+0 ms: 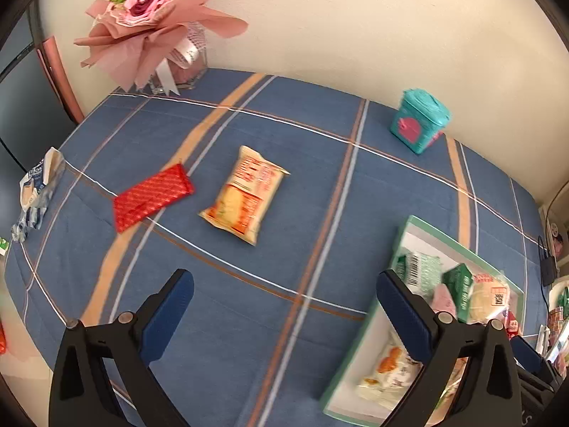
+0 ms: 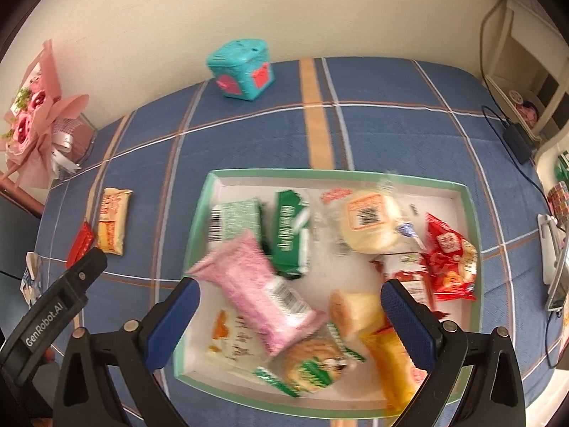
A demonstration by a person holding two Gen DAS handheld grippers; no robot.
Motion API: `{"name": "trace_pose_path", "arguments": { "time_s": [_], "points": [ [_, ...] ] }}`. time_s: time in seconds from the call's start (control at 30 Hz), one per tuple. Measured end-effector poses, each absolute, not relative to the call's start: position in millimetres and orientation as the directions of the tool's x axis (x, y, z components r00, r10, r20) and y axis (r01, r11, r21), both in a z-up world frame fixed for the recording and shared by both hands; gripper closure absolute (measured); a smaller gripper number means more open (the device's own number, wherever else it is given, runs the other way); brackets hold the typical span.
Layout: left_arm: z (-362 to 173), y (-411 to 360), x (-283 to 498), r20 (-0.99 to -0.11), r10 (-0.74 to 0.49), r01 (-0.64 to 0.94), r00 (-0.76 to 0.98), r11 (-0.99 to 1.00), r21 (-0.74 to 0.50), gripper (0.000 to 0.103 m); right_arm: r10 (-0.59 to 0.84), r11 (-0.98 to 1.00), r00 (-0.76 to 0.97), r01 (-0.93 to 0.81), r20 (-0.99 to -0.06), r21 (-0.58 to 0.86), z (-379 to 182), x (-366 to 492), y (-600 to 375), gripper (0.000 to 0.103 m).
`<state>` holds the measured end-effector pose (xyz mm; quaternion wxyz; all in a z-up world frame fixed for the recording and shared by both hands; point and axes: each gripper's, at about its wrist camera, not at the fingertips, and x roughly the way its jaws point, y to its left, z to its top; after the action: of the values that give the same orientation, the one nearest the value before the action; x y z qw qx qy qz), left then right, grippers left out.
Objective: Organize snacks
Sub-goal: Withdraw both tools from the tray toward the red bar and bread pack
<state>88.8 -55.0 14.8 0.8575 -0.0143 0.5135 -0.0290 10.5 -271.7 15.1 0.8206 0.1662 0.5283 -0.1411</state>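
Count: two snack packets loose on the cloth, one red packet (image 1: 153, 197) and one yellow-orange packet (image 1: 245, 194); one green-rimmed box (image 2: 209, 192) holding roughly nine blurred packets; one teal container (image 1: 419, 121); one pink bouquet (image 1: 149, 10).

left tongs (image 1: 284, 306) open, empty | red packet (image 1: 153, 197) beside yellow packet (image 1: 245, 194) | tray (image 1: 359, 366) right

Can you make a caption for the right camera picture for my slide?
Open right gripper above a green-rimmed box full of snacks, pink packet on top, on a blue plaid cloth.
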Motion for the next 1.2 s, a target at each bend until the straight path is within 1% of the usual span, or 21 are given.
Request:
{"name": "trace_pose_path", "arguments": {
  "time_s": [0.13, 0.33, 0.7, 0.8, 1.0, 1.1, 1.2],
  "points": [
    [13.2, -31.0, 95.9, -0.884, -0.037, -0.007, 0.467, 0.999, -0.046, 0.001, -0.043, 0.921, 0.416, 0.369, -0.908, 0.125, 17.3, 21.9, -247.6, 0.000],
    [10.5, 4.4, 104.9, -0.883, -0.035, -0.065, 0.468, 0.995, -0.074, 0.001, -0.040, 0.941, 0.417, 0.322, -0.908, 0.107, 12.8, 36.6, -208.8, 0.000],
    [12.2, 49.9, 117.8, -0.858, -0.008, -0.112, 0.514, 0.991, -0.077, 0.001, -0.008, 0.974, 0.404, 0.211, -0.915, 0.084, -6.2, 60.4, -139.5, 0.000],
    [9.2, 62.1, 122.5, -0.852, -0.002, -0.125, 0.523, 0.989, -0.079, 0.001, 0.018, 0.979, 0.402, 0.179, -0.916, 0.098, -13.6, 67.2, -124.3, 0.000],
    [-6.9, 89.3, 133.7, -0.874, -0.077, -0.156, 0.479, 0.973, -0.171, 0.001, 0.052, 0.983, 0.403, 0.141, -0.914, 0.118, -24.1, 79.3, -103.1, 0.000],
    [-15.2, 94.5, 140.1, -0.889, -0.085, -0.118, 0.451, 0.981, -0.154, 0.001, 0.070, 0.981, 0.396, 0.137, -0.916, 0.134, -29.3, 84.0, -100.2, 0.000],
    [-27.8, 104.2, 155.6, -0.916, -0.037, -0.105, 0.400, 0.991, -0.086, 0.001, 0.094, 0.977, 0.386, 0.141, -0.918, 0.159, -34.5, 91.4, -99.6, 0.000]
  ]
}}
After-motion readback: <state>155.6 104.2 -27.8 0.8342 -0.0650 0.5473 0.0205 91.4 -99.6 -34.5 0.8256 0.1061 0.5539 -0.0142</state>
